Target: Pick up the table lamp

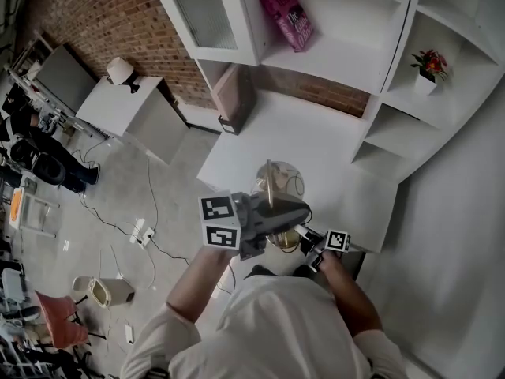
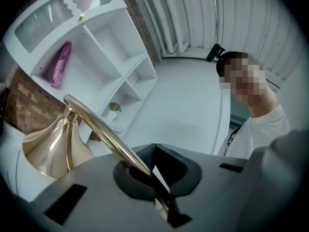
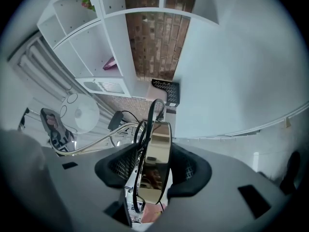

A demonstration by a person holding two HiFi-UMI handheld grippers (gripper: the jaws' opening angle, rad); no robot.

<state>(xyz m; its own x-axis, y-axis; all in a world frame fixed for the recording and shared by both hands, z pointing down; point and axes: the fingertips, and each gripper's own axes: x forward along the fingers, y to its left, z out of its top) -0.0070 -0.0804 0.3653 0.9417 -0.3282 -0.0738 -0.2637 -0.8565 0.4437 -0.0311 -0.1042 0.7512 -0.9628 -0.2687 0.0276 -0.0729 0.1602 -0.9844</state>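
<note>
Red brick wall (image 1: 118,22) at the back, fronted by a white shelf unit (image 1: 339,61) holding a pink book (image 1: 288,14) and a red-flowered pot plant (image 1: 428,68) in separate compartments, above a white desk top (image 1: 316,148). Grey concrete floor (image 1: 95,188) to the left, strewn with cables and a power strip (image 1: 142,231). Further left, a low white cabinet (image 1: 118,109) against the brick, with a pale bin (image 1: 106,290) and a red chair (image 1: 55,318) near the bottom corner.

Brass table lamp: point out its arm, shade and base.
Curved brass lamp arm (image 2: 106,134): left gripper view, mid-tube.
Flared brass lamp shade (image 2: 53,146): left gripper view, outer wall.
Round polished brass lamp base (image 3: 154,160): right gripper view, mirrored face.
</note>
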